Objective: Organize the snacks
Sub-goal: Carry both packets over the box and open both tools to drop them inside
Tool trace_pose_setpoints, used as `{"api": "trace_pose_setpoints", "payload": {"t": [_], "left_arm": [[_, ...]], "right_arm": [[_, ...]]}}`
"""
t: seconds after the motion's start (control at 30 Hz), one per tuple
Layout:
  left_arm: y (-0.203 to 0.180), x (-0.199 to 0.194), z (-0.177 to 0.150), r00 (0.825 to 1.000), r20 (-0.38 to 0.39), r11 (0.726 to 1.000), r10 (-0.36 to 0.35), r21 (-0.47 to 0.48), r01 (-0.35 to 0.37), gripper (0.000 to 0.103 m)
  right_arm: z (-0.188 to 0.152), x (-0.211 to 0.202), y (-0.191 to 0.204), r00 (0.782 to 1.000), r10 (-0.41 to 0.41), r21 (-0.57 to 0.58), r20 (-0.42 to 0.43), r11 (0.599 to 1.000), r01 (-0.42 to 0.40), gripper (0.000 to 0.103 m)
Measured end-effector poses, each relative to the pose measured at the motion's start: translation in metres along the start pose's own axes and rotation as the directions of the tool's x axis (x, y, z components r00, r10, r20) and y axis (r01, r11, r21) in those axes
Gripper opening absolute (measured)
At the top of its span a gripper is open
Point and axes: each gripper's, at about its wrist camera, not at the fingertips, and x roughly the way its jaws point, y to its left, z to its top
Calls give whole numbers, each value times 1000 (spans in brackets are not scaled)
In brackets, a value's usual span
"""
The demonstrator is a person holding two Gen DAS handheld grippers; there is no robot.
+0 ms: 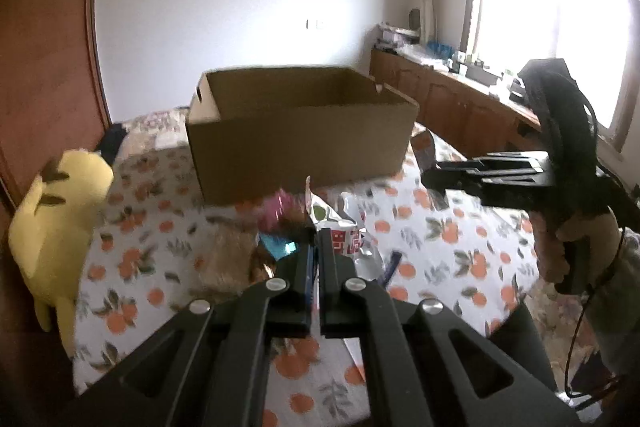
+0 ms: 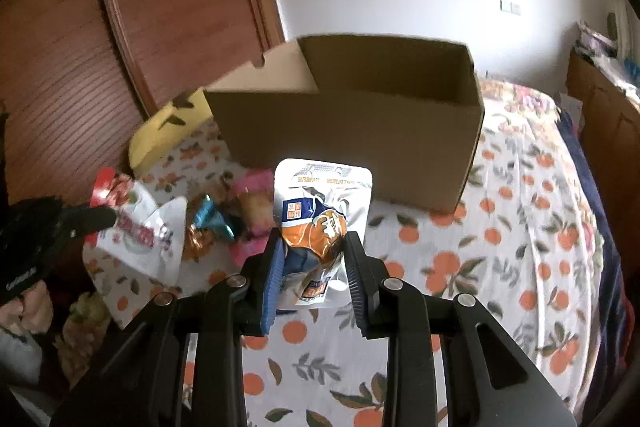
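The bed [image 2: 520, 227], w/ its orange-print sheet, fills the near half of both views. A wooden wardrobe [image 2: 80, 87] stands at the far left, a white wall behind it.

On the sheet, far centre, sits the open cardboard box [image 2: 360, 131]; no snacks show in the part of its inside you can see. A yellow plush toy [image 1: 60, 227] lies left of the box, against the wardrobe.

Btwn you and the box is the snack pile [image 2: 224, 223]: pink, teal and gold wrappers, blurred, lying on the sheet near the box's front left corner.

Your right gripper [image 2: 314, 247] is clamped on a white-and-orange snack pouch [image 2: 320, 203]; both pads press its crumpled lower half, the top sticks up in front of the box wall, clear of the sheet. In the left wrist view the same gripper shows at the right, held in your hand [image 1: 576, 247].

Your left gripper [image 1: 316, 239] has its fingers fully together, pinching the edge of a white-and-red snack bag [image 2: 140, 231]. In the right wrist view that bag hangs from the finger tip at the left, lifted off the sheet, left of the pile.
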Motion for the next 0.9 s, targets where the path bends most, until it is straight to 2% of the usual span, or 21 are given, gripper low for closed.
{"api": "trace_pose_setpoints", "payload": {"t": [0.2,0.43,0.9], "left_arm": [[6,3,41,998,62,999,21,25,-23,0],[15,24,85,995,94,999,29,37,-32,0],[30,90,139,995,88,997,44,61,-49,0]], "right_arm": [[32,-16,1,999,-1,-41,53,999,3,29],[71,-17,-3,996,-16,-83,84,996,23,29],[120,32,-30,996,-52,-96,75,994,59,29]]}}
